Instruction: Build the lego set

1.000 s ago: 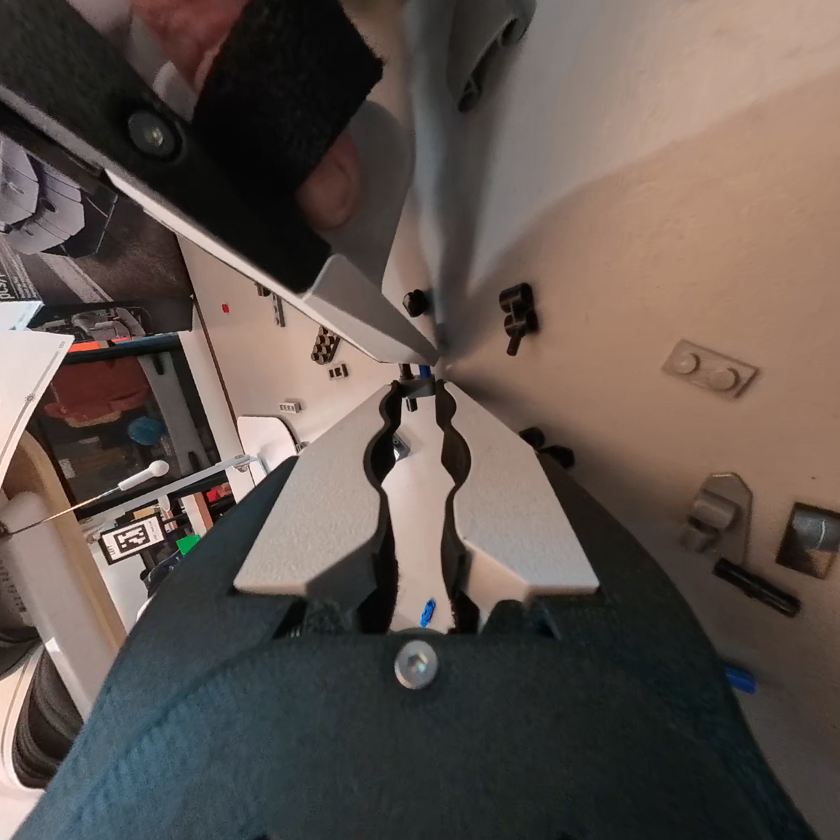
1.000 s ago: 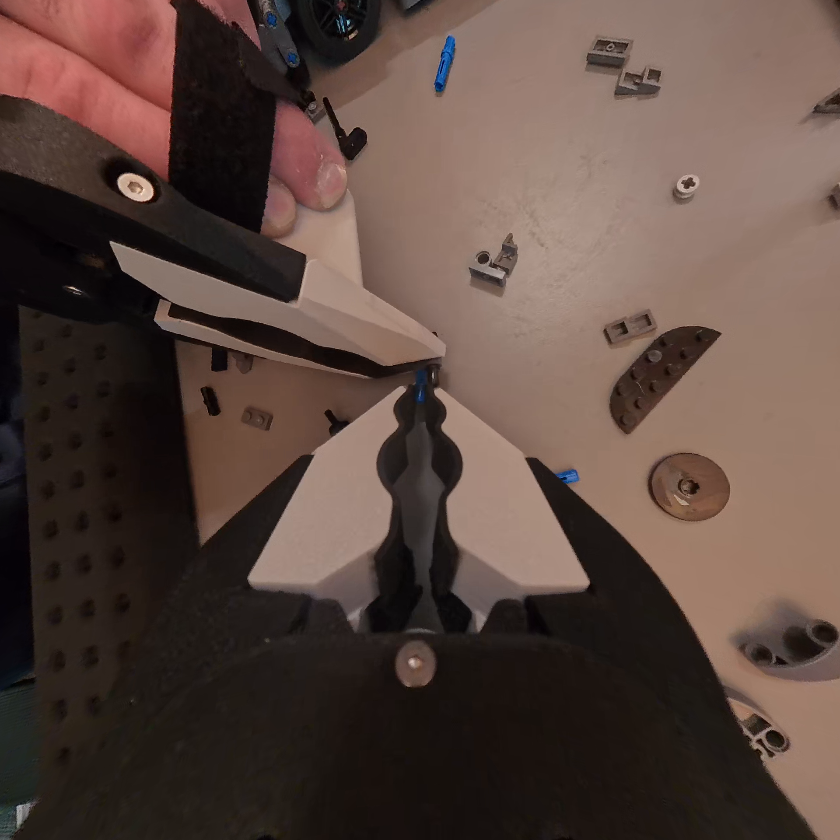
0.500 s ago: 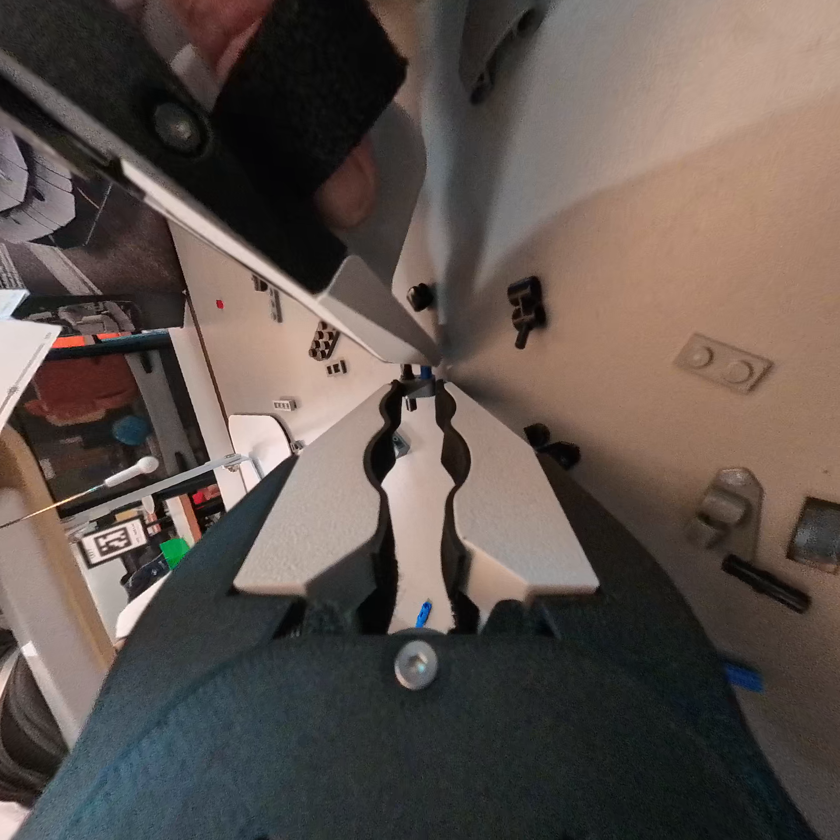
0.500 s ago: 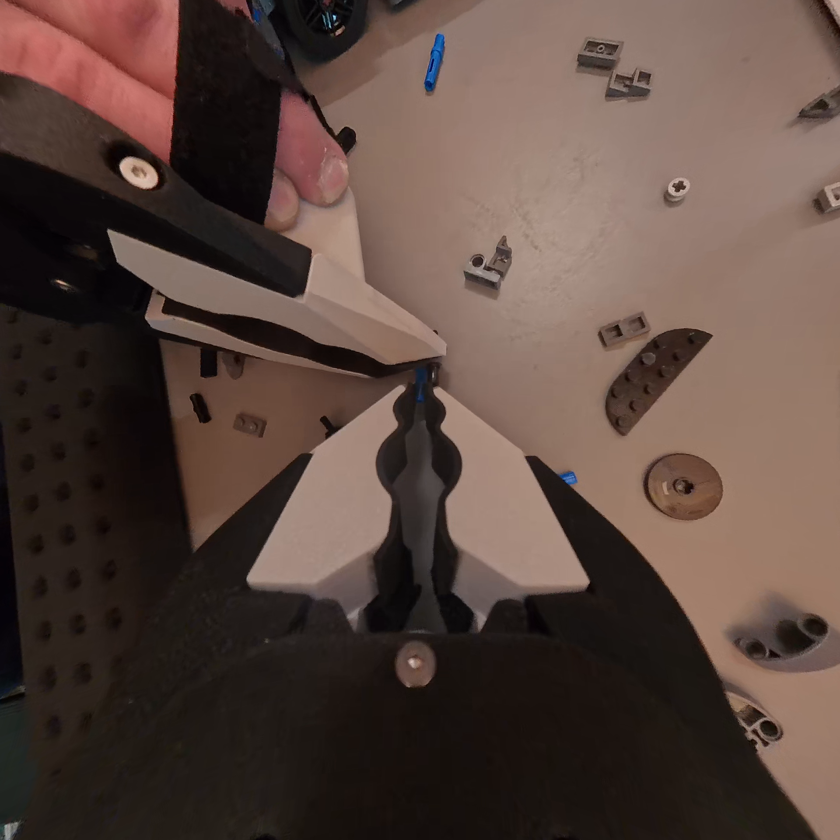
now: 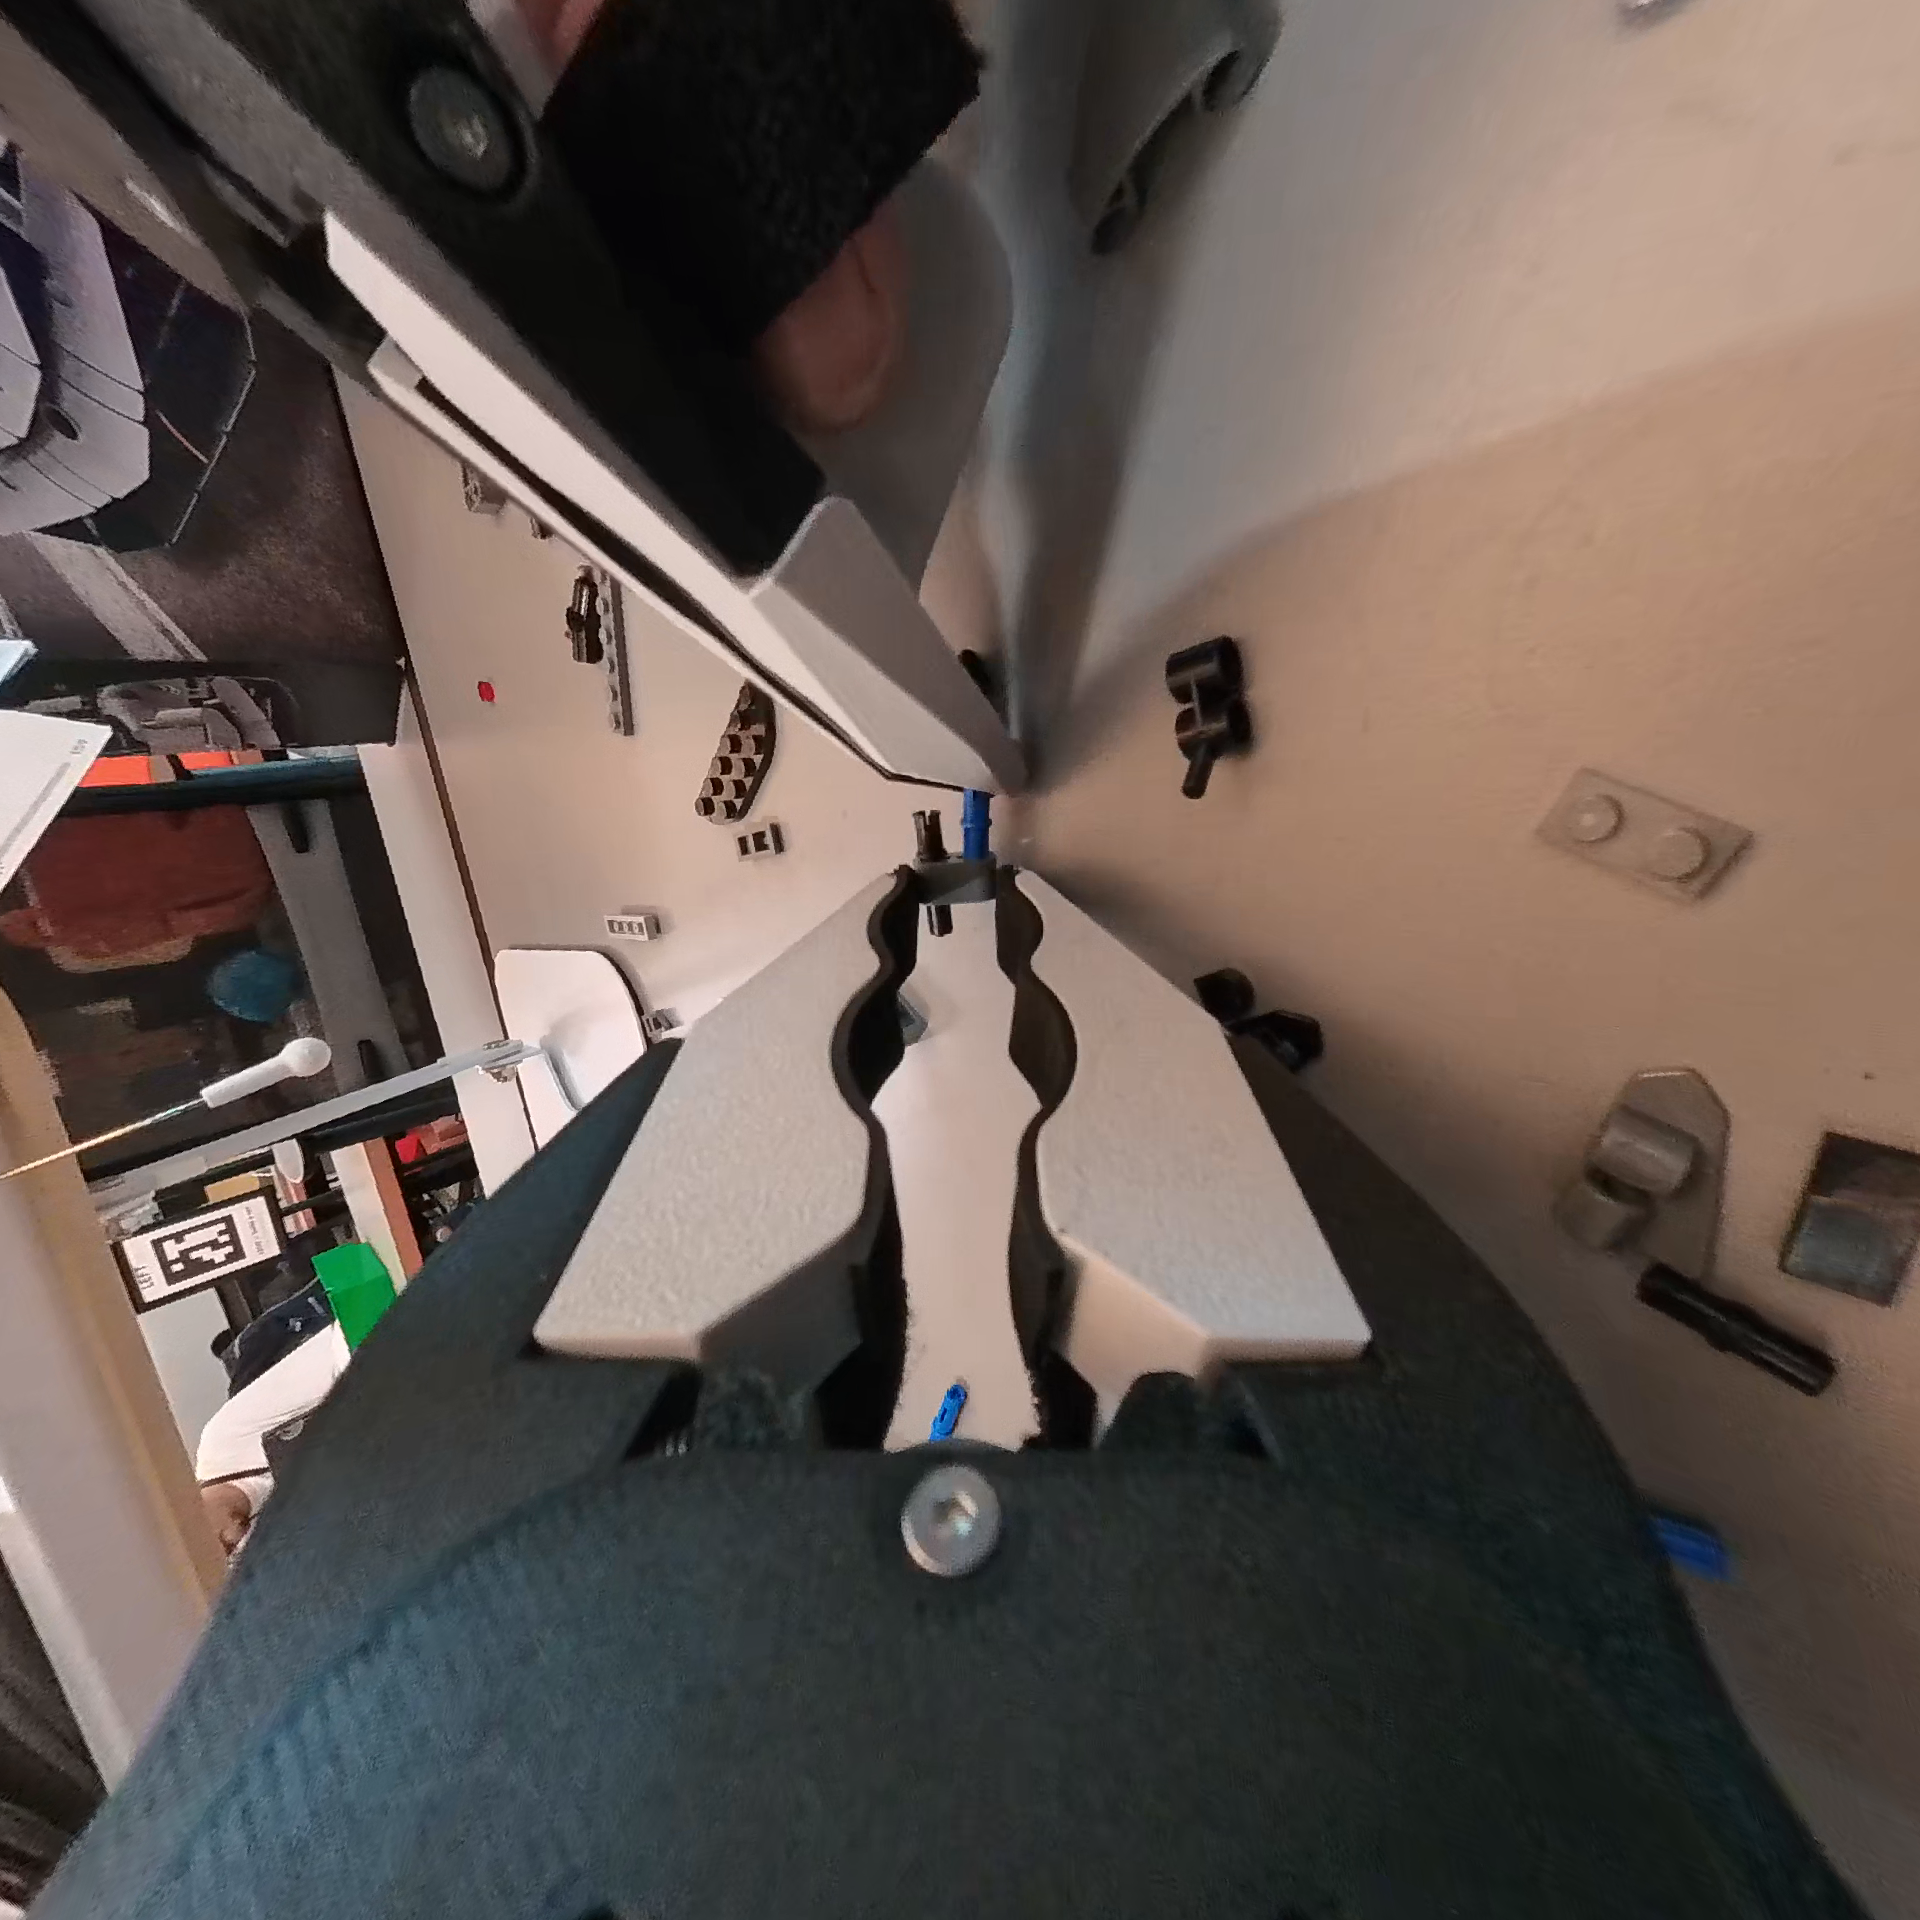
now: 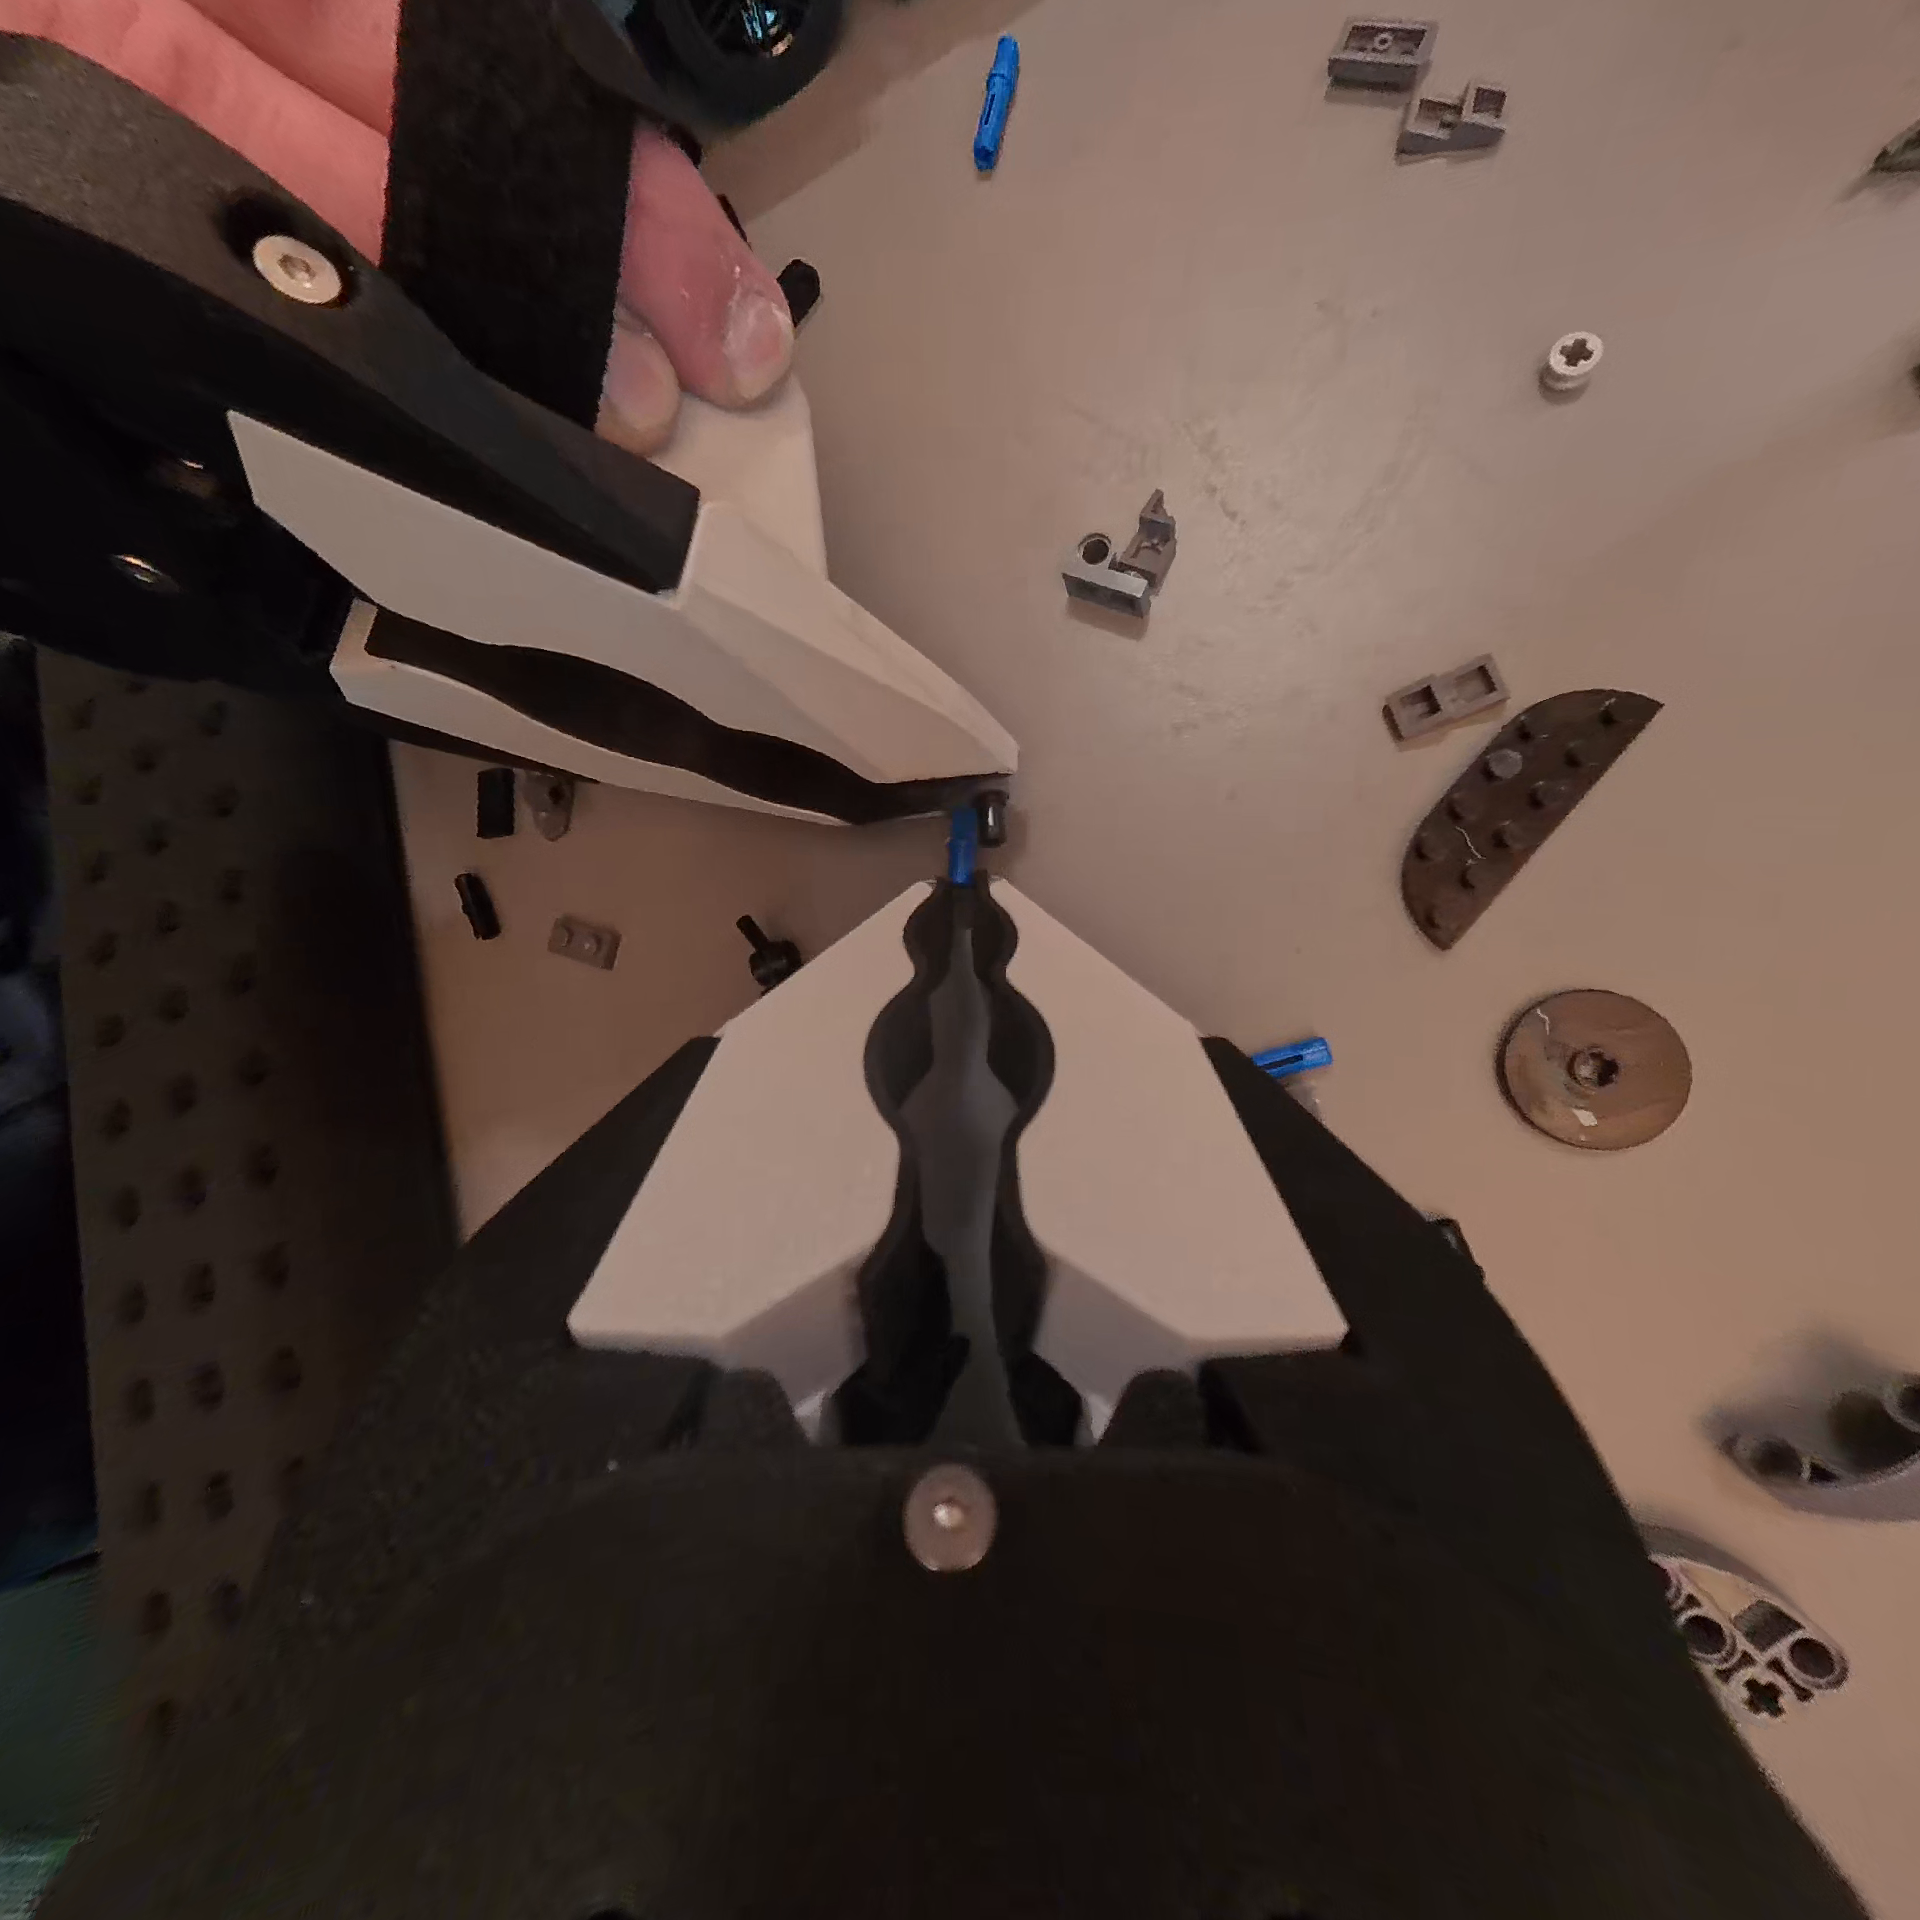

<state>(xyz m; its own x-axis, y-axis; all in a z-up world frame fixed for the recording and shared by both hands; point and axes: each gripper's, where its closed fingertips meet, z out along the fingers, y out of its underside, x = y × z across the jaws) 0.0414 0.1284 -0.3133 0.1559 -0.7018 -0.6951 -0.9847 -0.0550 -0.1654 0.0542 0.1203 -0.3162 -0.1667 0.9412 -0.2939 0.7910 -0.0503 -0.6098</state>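
A blue pin (image 6: 963, 837) is seen at the white fingertips of the right gripper (image 6: 961, 883), whose body is black. A small grey piece (image 5: 958, 879) with a black peg is seen at the left gripper (image 5: 954, 881) (white fingers, dark teal body). A dark brown studded half-round plate (image 6: 1515, 808) and scattered grey bricks are shown on the beige table (image 6: 1299, 312).

A grey curved beam (image 6: 1839, 1444) and a pale connector (image 6: 1745, 1652) are cut off by the right wrist view's edge. The black tyre (image 6: 743, 52) is cropped at the top. The far gripper's body (image 5: 499, 187) is blurred in the left wrist view.
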